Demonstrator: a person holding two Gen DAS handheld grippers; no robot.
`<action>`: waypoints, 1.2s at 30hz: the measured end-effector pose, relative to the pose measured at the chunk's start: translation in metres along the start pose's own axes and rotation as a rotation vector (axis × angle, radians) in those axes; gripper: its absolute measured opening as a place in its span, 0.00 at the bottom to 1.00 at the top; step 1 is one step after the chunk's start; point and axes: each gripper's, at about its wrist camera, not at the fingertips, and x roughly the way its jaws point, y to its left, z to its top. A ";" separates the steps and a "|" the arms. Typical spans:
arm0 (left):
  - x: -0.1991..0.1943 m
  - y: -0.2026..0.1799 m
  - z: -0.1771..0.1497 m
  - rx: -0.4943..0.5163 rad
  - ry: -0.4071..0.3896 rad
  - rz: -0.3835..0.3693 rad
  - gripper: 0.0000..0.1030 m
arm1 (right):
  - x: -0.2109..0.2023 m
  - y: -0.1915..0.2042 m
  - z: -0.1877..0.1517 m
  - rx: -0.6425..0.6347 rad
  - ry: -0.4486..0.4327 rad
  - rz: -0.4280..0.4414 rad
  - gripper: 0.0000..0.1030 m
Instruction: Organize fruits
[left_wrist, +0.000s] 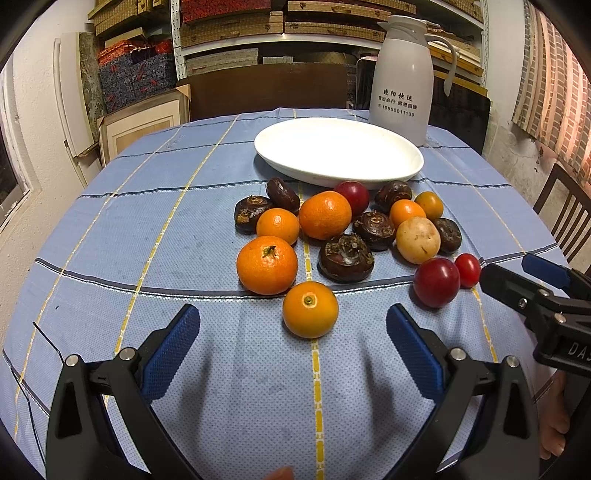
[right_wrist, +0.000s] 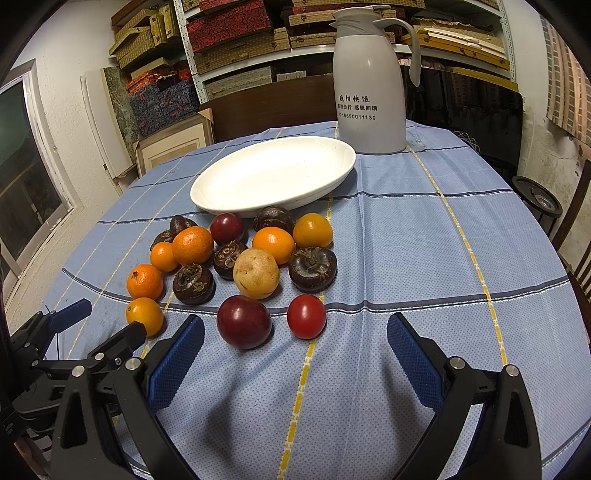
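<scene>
A grey-white thermos jug (right_wrist: 370, 85) with a curved handle and printed lettering stands upright on the blue checked tablecloth (right_wrist: 424, 258), which has yellow and dark stripes. Behind the jug rises a metal shelf rack (left_wrist: 236, 33) packed with woven straw boxes and red patterned boxes. To the left of the jug, past the table edge, framed boards (left_wrist: 144, 122) lean against the white wall, and a window (right_wrist: 26, 177) lies further left. To the right of the jug stands a wooden chair (left_wrist: 565, 214), partly cut off, under a brick-pattern wall covering (left_wrist: 554, 85).
</scene>
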 end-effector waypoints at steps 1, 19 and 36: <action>0.000 0.000 0.000 0.001 0.001 0.000 0.96 | 0.000 0.000 0.000 0.000 0.000 0.000 0.97; 0.002 0.000 -0.001 -0.002 0.010 -0.002 0.96 | 0.000 0.000 0.000 0.000 0.001 0.000 0.97; 0.018 0.009 -0.010 0.006 0.125 -0.015 0.96 | 0.014 0.014 -0.010 -0.072 0.045 -0.011 0.97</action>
